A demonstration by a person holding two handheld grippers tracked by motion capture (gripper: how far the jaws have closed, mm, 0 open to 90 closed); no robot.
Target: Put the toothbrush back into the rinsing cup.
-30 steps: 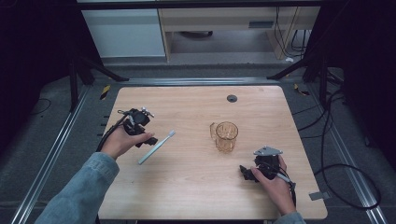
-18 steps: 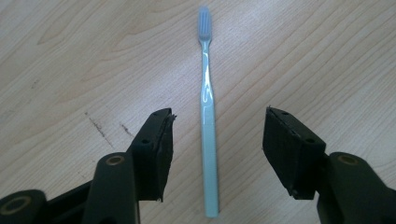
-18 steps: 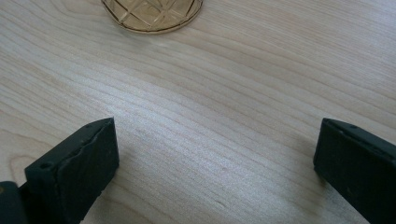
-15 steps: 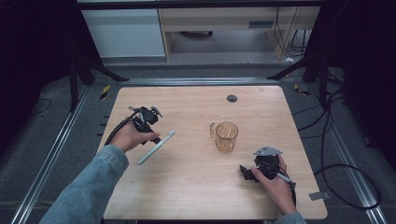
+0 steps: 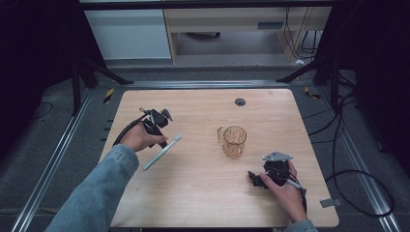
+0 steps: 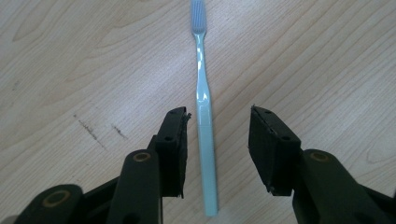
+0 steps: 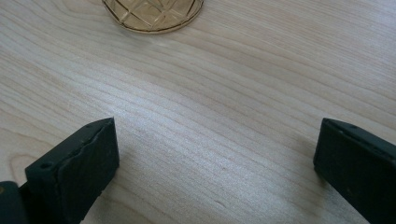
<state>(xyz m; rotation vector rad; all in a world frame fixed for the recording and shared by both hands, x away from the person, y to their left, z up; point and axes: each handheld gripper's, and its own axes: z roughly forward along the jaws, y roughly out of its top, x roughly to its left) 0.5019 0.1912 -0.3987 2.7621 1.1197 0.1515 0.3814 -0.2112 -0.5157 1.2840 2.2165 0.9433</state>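
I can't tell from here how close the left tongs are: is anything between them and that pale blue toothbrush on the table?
Nothing visible. The left tongs straddle the handle of the pale blue plastic toothbrush, their jaws just closing in on it, pads not yet touching. The amber glass mug stands well aside.

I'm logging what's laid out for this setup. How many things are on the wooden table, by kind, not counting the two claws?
Toothbrush, pale blue-green, lying flat: 1
Glass mug, amber, with handle, upright: 1
Dark round cap set in the tabletop near the far edge: 1
Total: 3
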